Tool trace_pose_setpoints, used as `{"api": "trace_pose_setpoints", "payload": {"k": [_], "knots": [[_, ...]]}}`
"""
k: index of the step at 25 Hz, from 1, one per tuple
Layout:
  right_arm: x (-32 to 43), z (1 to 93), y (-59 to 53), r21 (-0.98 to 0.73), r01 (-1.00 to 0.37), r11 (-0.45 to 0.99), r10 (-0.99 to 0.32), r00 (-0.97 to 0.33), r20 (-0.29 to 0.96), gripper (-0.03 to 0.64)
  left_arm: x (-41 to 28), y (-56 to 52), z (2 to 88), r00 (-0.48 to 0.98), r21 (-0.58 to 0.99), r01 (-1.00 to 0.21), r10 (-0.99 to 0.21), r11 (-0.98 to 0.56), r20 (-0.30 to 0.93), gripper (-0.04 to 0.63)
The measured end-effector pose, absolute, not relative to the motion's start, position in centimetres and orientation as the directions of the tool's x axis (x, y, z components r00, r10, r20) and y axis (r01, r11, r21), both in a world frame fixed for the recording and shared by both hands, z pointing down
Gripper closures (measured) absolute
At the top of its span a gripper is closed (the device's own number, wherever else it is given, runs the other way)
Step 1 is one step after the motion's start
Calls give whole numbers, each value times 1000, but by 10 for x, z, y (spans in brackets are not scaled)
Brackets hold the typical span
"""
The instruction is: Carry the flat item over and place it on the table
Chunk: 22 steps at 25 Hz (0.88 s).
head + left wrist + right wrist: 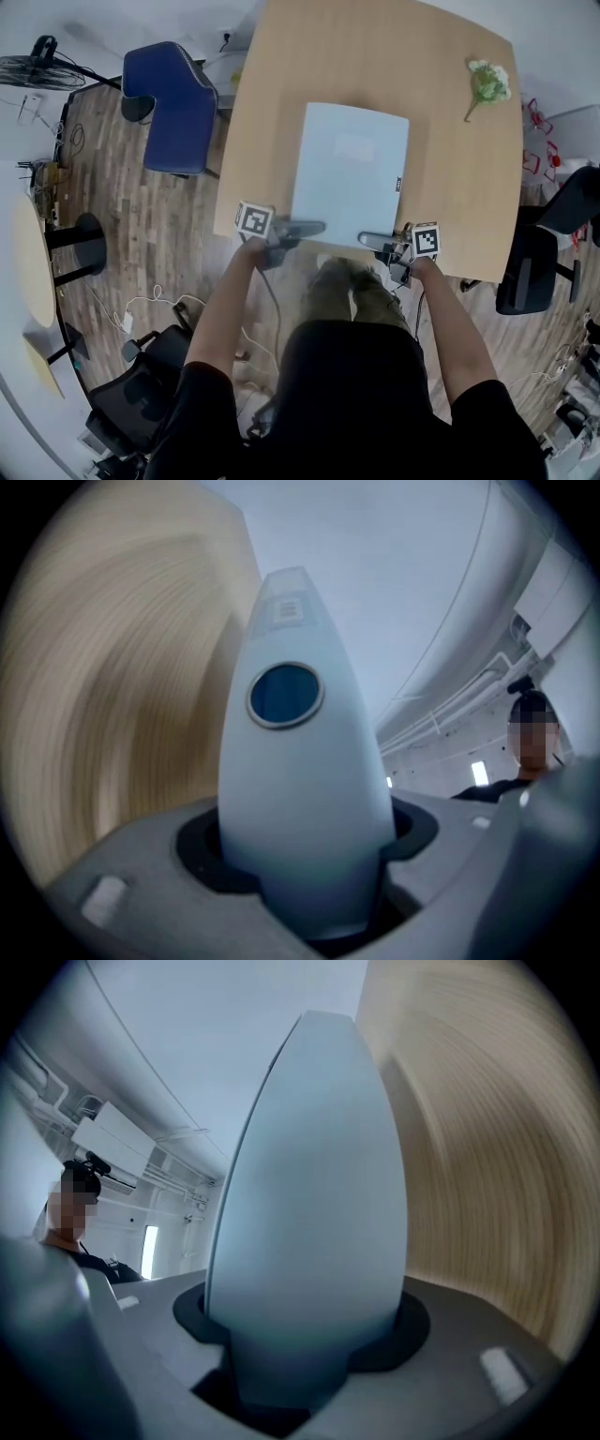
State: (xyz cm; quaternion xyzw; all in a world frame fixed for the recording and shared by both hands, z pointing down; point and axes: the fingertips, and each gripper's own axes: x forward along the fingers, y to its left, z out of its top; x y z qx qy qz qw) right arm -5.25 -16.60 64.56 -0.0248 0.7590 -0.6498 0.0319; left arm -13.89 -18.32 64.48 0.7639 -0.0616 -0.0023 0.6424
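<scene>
The flat item is a pale blue-white slab (pixel 349 173) that hangs level over the near half of the wooden table (pixel 281 75). I hold it by its near edge. My left gripper (pixel 305 228) is clamped on the near left corner and my right gripper (pixel 373 240) on the near right corner. In the left gripper view the slab (pixel 300 789) fills the gap between the jaws, with a round dark-blue mark on its face. In the right gripper view the slab (pixel 314 1213) sits between the dark pads in the same way. Whether its underside touches the tabletop I cannot tell.
A sprig of white flowers (pixel 487 82) lies at the table's far right corner. A blue chair (pixel 173 108) stands left of the table and a black office chair (pixel 534 267) at its right. Cables (pixel 150 305) trail on the wooden floor. A person (pixel 70 1213) stands far off.
</scene>
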Motion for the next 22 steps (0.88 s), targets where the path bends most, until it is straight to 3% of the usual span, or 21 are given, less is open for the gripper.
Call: {"api": "trace_pose_setpoints", "payload": {"k": [3,9,14,22], "knots": [[-58,653,-189,-990,7,140,-87,-996,-20,321,-148,-207,658,988,979,-129,-100,-160,114,264],[-57,665,-232,-992,21,124,-93,-995,-33,322,-142,-248,669,991,988,-95,-105,-119,83,261],[-56,679,-248,-1000,9,30,-98,-995,-12,321,-140,-262,682,991,996,-84,-109,0,83,261],[-54,700,-251,-999,-44,0,-104,-994,44,299,-139,-267,708,981,987,-159,-107,15,159,251]]}}
